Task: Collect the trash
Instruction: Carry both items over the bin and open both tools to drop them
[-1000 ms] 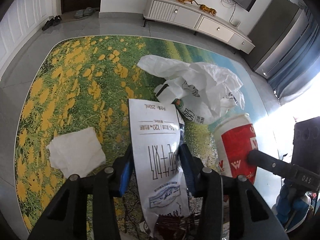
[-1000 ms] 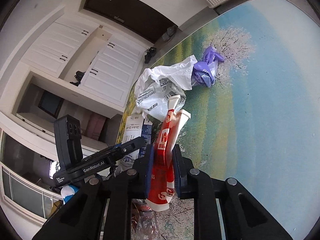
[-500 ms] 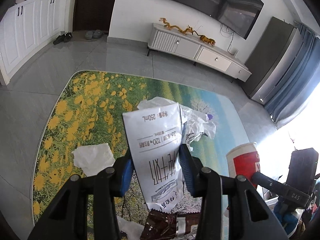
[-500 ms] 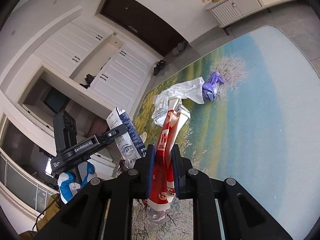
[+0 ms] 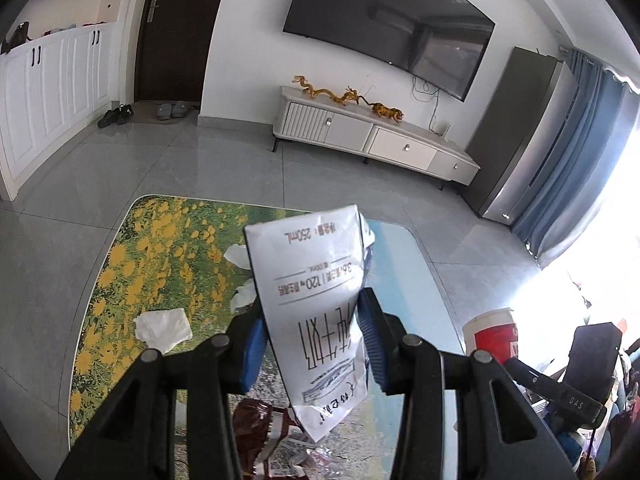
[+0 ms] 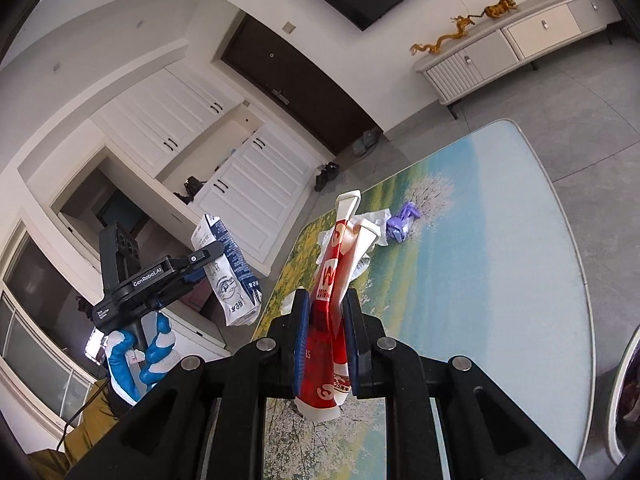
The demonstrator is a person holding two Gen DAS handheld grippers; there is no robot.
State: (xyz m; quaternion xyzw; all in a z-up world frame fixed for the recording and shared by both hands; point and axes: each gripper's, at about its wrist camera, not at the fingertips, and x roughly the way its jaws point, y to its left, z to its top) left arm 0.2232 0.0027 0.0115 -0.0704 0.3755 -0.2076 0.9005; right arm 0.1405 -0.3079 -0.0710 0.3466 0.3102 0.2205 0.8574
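A carton (image 5: 316,304) is clamped in the left gripper (image 5: 312,344) and a flattened cup (image 6: 332,320) in the right gripper (image 6: 326,336), while tissue (image 5: 162,328) and a purple bag (image 6: 402,222) are left on the far rug (image 6: 500,260).

Grey tiled floor (image 5: 224,168), wall-mounted television (image 5: 384,24), white cabinets (image 5: 52,92)

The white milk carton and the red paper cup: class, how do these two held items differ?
The white milk carton is white and navy with black print; the flattened red paper cup is red with white rims. The carton sits in the left hand-held gripper, the cup in the right hand-held gripper. Both are crushed and lifted off the rug.
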